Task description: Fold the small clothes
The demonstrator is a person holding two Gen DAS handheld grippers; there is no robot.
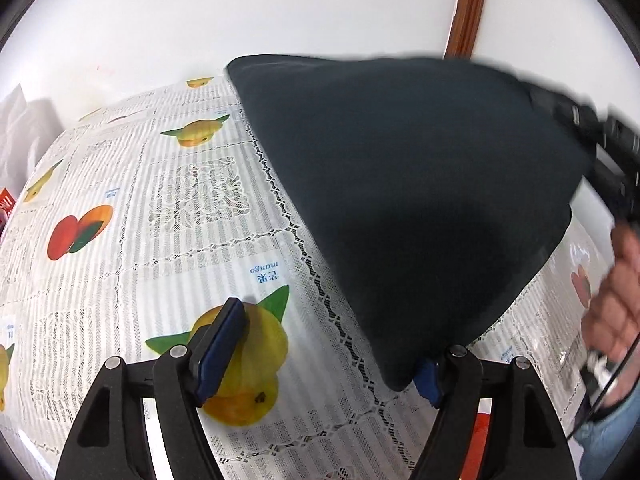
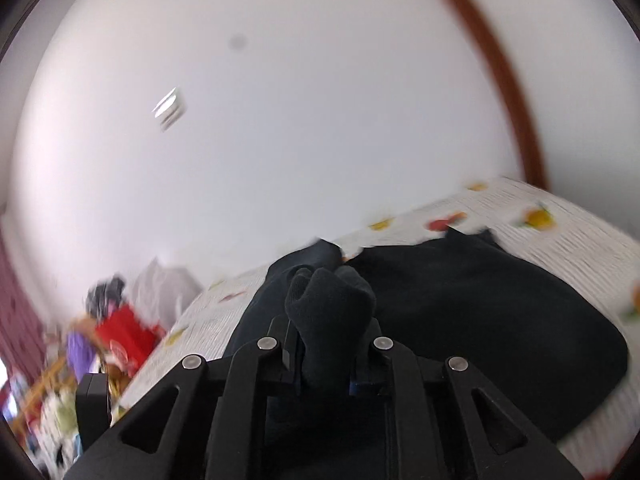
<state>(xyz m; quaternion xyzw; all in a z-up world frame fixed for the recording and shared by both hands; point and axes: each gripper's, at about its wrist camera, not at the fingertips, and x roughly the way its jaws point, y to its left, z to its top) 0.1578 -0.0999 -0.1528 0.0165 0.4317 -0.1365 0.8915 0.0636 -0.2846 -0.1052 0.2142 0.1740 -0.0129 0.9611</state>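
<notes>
A dark navy garment (image 1: 408, 200) is lifted off the fruit-print tablecloth (image 1: 160, 208) and hangs stretched. My left gripper (image 1: 324, 360) is open: its left pad (image 1: 220, 348) is bare, and a low corner of the garment drapes by its right pad (image 1: 426, 378). My right gripper (image 2: 328, 344) is shut on a bunched fold of the garment (image 2: 332, 304); the rest of the cloth (image 2: 480, 320) spreads over the table. The right gripper also shows in the left wrist view (image 1: 600, 148), gripping the garment's upper edge.
White wall behind the table, with a brown wooden frame (image 1: 468, 8). A clutter of red and purple packages (image 2: 116, 340) lies off the table's left end. A white bag (image 1: 16, 128) stands at the far left. The person's hand (image 1: 616, 300) is at right.
</notes>
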